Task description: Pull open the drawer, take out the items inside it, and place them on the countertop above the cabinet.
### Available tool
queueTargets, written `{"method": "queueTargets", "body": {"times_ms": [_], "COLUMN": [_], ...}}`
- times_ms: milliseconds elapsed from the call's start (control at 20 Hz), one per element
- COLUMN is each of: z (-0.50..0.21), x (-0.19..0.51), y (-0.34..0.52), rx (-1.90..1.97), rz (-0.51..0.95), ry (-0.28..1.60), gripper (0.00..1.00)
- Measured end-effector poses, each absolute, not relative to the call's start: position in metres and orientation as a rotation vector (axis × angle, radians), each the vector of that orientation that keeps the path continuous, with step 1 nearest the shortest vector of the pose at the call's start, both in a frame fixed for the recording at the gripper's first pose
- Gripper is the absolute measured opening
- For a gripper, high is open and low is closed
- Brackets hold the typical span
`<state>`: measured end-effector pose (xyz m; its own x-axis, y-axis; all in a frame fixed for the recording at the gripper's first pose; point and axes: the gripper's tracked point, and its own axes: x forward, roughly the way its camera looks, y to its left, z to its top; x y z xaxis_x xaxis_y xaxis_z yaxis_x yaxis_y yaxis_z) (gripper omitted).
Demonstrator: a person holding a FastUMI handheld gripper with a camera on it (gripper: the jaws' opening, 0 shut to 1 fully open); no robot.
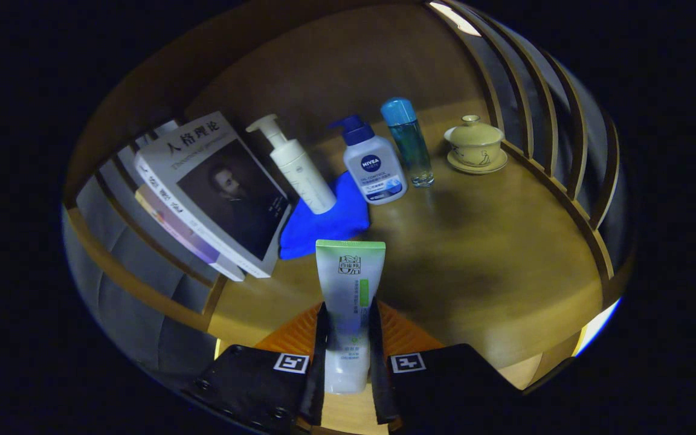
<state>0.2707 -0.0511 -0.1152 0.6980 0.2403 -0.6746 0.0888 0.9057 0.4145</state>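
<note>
- My claw (348,344) is clamped on a green-capped tube (348,302), both fingers pressing its sides, holding it upright above the near edge of the wooden surface (493,266).
- Just beyond the tube lies a blue cloth (330,223).
- Books (215,193) lean at the left edge.
- Farther back stand a white pump bottle (296,166), a blue-capped pump bottle (373,163) and a clear blue bottle (408,145).
- A lidded cup (475,145) sits near the far right corner.

Blk gripper (348,353), square tags, screws

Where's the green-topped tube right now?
In the gripper view, the green-topped tube stands clamped between both fingers of the gripper, over the wooden countertop, just short of the blue cloth.
</note>
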Motion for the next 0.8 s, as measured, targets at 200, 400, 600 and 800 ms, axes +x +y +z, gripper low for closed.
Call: {"method": "queueTargets", "body": {"times_ms": [200,400,600,800], "z": [-0.119,-0.125,-0.127,-0.108], "x": [0.284,0.291,0.291,0.293], "y": [-0.043,-0.041,-0.033,-0.033], "rx": [0.490,0.513,0.519,0.530], "rz": [0.074,0.052,0.090,0.111], "ry": [0.825,0.833,0.837,0.778], "gripper": [0.35,0.38,0.45,0.64]}}
